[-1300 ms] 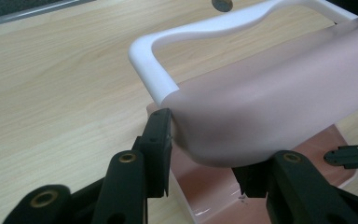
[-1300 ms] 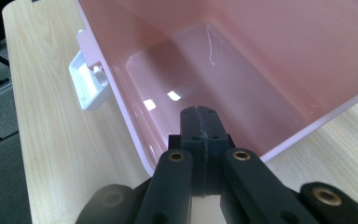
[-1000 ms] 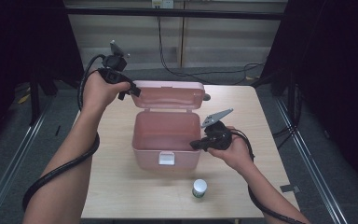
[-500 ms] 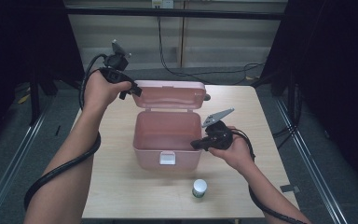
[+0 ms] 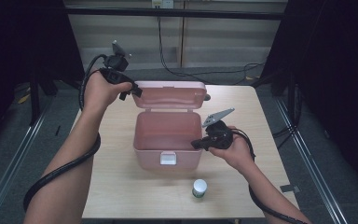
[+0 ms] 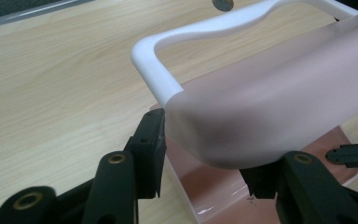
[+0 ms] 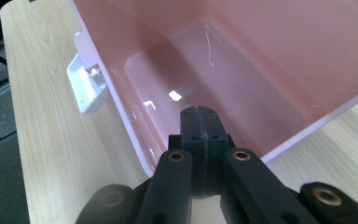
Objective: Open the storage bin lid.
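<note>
We saw a pink box [image 5: 168, 140] standing open at the middle of the bench [image 5: 121, 186], its lid [image 5: 170, 95] upright behind it. The left gripper [image 6: 205, 154] sat at the lid's corner — jaws just widening, astride it, one pad touching. The right gripper [image 7: 200, 126] — jaws shut, empty — rested on the box's right rim. A small bottle [image 5: 199, 187] stood in front.

Small jar [image 5: 199, 188] stands before open box [image 5: 168, 149] on table [image 5: 116, 191].

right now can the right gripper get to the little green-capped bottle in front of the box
Probably yes: the bottle stands alone on the table, just below the right gripper, nothing between. Its shut jaws rest at the box rim and must open.
</note>
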`<state>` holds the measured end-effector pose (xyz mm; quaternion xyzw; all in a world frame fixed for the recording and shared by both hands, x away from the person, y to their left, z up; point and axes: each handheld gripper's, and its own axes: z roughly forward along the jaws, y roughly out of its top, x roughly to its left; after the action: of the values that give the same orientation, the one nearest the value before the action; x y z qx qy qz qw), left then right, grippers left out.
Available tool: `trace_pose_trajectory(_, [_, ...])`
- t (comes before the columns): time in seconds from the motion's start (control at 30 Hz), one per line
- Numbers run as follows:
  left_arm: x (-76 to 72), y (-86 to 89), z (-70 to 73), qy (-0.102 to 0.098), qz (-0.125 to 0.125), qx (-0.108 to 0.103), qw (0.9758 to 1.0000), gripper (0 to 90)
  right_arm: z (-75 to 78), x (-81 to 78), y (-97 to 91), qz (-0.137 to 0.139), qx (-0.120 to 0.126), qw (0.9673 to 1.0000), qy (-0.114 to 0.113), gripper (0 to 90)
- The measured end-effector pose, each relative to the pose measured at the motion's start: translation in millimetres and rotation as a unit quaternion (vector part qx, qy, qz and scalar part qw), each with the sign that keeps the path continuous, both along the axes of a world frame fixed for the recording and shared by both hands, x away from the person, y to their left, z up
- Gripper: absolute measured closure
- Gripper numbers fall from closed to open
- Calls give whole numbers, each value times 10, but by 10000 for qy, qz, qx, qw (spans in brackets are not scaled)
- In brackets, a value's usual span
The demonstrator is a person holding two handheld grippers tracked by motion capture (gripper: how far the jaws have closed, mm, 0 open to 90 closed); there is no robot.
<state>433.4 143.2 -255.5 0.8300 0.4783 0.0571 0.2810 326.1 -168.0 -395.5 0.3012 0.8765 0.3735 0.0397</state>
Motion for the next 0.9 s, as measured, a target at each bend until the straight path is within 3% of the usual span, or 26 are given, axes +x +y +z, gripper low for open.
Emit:
trace_pose_trajectory(0.73, [80, -8, -32, -76, 104, -128, 9998, 483, -15, 18, 11, 47, -29, 10000, 39, 900])
trace_pose_trajectory(0.9, [56, -3, -44, -115, 7, -104, 9999, 481, -21, 20, 12, 33, -50, 10000, 40, 900])
